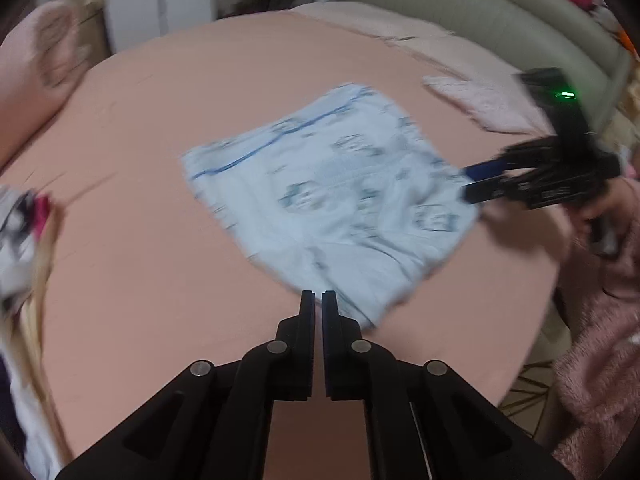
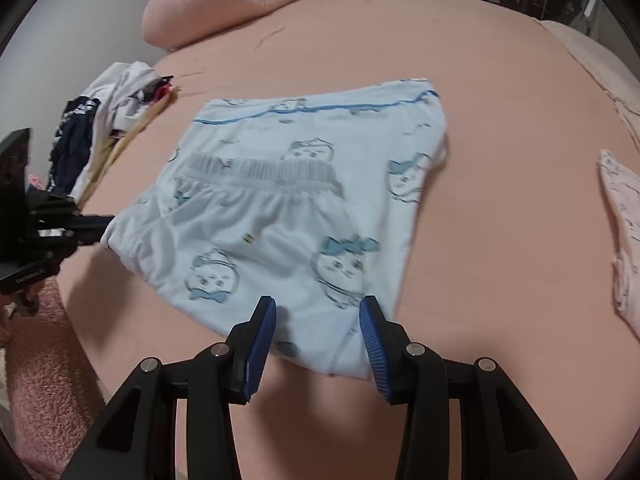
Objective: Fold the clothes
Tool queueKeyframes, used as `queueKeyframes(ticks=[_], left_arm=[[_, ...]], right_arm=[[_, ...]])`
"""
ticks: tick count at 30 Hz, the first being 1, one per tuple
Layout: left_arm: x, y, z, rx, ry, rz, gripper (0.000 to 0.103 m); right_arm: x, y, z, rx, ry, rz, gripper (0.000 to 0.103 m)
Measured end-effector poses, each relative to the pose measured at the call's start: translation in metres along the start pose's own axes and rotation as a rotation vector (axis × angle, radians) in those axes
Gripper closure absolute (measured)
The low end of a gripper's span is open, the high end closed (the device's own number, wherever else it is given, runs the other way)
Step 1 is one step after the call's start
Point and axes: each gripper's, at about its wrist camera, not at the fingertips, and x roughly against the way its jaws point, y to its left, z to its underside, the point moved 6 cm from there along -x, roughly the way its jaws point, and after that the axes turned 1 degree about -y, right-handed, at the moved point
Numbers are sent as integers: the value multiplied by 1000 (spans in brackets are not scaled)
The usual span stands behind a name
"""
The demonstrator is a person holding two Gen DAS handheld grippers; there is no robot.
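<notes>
Folded light-blue shorts w/ cartoon print lie flat mid pink bed sheet. Right gripper hovers over near edge, jaws partly apart, nothing pinched. Left gripper closed tight at the shorts' corner; can't tell if cloth is caught. Clothes pile at sheet's edge, pink garment opposite side.

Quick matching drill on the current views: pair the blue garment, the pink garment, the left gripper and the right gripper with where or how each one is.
Things:
1. light blue garment
2. pink garment
3. left gripper
4. right gripper

States:
A. jaws open
B. jaws shut
C. folded, middle of the bed
D. beside the blue one, apart from it

Pairs: 1-C, 2-D, 3-B, 4-A
</notes>
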Motion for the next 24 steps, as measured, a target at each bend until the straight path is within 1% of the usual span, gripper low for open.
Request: queueKeyframes(ticks=[1,2,4,6,7,8,9,10,11,12,13,14,15,16,17,18,19,20,21,22,23,24], left_arm=[[2,5,1,19,-5,-27,100],[3,3,0,25,-17,-15,100],[5,-13,-5,4,-48,59,100],[-1,-40,-12,-69,-65,117,99],[-10,-52,-14,-116,-49,109,99],[-22,-56,-11,-151,-2,89,99],[-35,-54,-5,-179,67,64,97],[-41,-51,1,-204,105,58,96],[-38,-45,4,-207,106,70,96],[-34,-35,6,-187,130,65,96],[-29,-25,8,-178,155,42,96],[-25,-19,7,-187,168,-2,94],[-21,-18,4,-195,161,-29,92],[-18,-21,-2,-203,138,-32,90],[-18,-32,-11,-214,91,4,83],[-16,-44,-20,-224,44,40,68],[-17,-55,-27,-239,3,68,59],[-25,-65,-30,-260,-4,75,52],[-37,-69,-28,-278,29,70,52],[-49,-72,-26,-296,62,65,52],[-56,-72,-22,-308,83,66,51],[-55,-64,-15,-310,83,76,50]], right_arm=[[5,-2,-1,-18,-17,0,60],[9,-3,-2,-36,-40,-14,60],[15,-1,-5,-60,-78,-58,60],[5,8,-6,-19,-50,-73,60],[-1,13,-5,17,-29,-71,60],[-10,16,-3,62,-1,-57,60],[-15,17,-2,102,20,-43,60],[-15,14,-2,128,29,-36,60],[-12,9,-2,148,36,-31,61],[-9,-2,-1,176,55,31,59],[-5,-18,1,197,73,99,58],[1,-35,2,212,87,149,58],[6,-48,3,204,98,185,58],[12,-56,1,177,93,188,58],[19,-57,-3,151,65,154,58],[25,-49,-9,137,16,96,58],[26,-35,-15,137,-21,42,58],[24,-20,-19,143,-46,-6,57],[19,-5,-22,155,-50,-45,57],[7,10,-23,175,-25,-71,57],[-7,19,-20,200,18,-74,57],[-18,20,-15,228,58,-48,57]])
